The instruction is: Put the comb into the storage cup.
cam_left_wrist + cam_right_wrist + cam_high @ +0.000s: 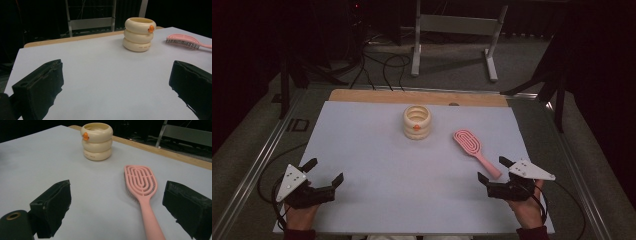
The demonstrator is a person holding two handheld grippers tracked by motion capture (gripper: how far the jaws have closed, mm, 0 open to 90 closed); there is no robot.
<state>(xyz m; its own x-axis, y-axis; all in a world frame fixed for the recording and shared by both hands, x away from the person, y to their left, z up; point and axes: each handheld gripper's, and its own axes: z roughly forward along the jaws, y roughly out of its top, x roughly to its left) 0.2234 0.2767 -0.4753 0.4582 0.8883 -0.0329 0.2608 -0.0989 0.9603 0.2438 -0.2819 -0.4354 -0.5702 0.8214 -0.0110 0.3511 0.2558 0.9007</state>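
Right gripper (492, 170) at lower right of the high view, jaws spread wide around the pink hairbrush (473, 146) handle end, left gripper (325, 172) at lower left, jaws spread and bare, cream ringed cup (417, 122) at upper centre.

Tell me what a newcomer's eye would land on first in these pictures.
First the cream cup, shaped like three stacked rings with a small orange spot on its side, upright near the far middle of the pale table. Next the pink hairbrush, lying bristles down to the cup's right, its handle pointing toward the right claw. Both that one and the left claw sit open at the near corners, holding nothing.
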